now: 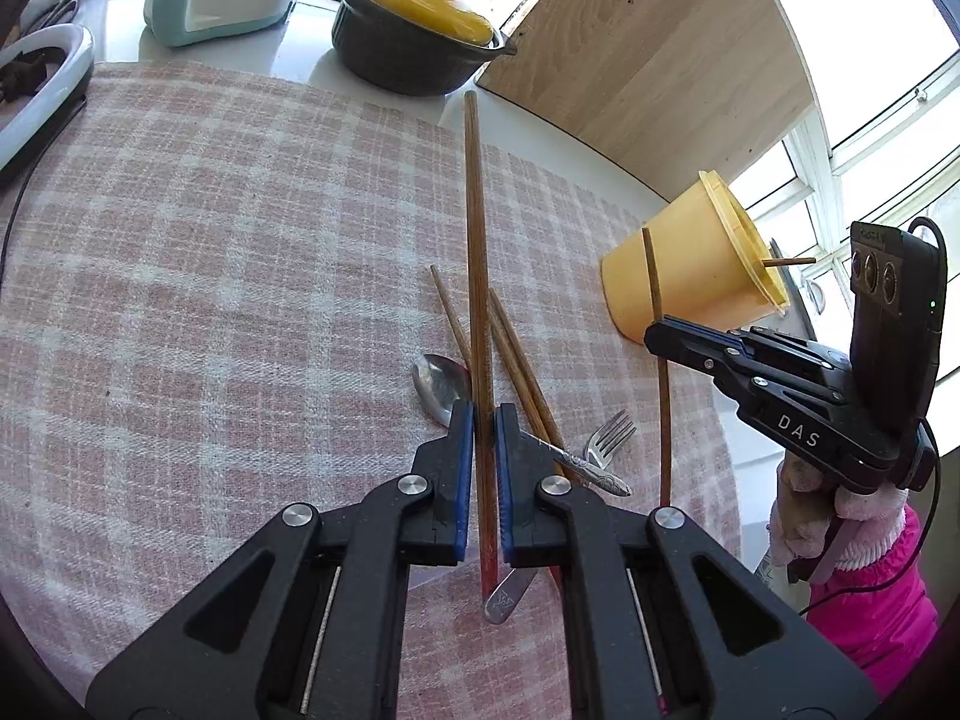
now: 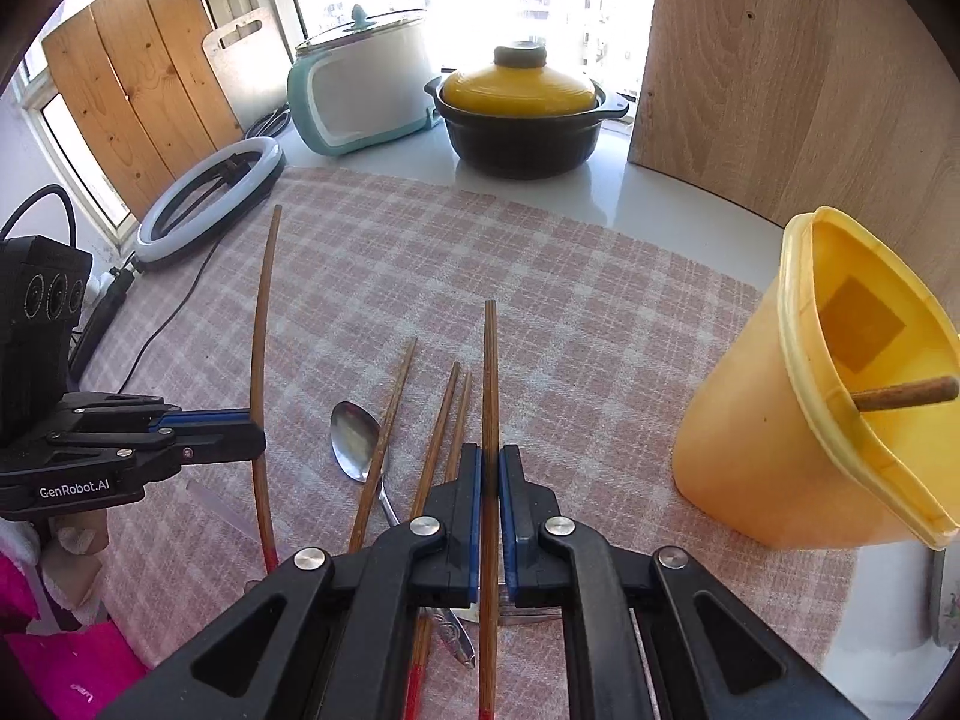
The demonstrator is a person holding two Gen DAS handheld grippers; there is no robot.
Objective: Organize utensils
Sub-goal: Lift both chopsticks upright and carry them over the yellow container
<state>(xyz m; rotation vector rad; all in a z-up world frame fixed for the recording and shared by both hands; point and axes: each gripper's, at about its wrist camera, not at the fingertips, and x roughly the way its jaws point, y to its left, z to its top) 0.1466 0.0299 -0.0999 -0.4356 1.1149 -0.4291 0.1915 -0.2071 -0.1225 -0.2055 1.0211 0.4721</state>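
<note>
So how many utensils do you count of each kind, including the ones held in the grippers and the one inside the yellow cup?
chopsticks: 6 (one in the left gripper, one in the right gripper, one in the yellow cup, three on the cloth)
spoon: 1
fork: 1
Total: 8

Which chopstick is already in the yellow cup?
The one whose end pokes out over the yellow cup's rim, chopstick in cup. Each gripper clamps another; three lie on the cloth beside the spoon.
</note>
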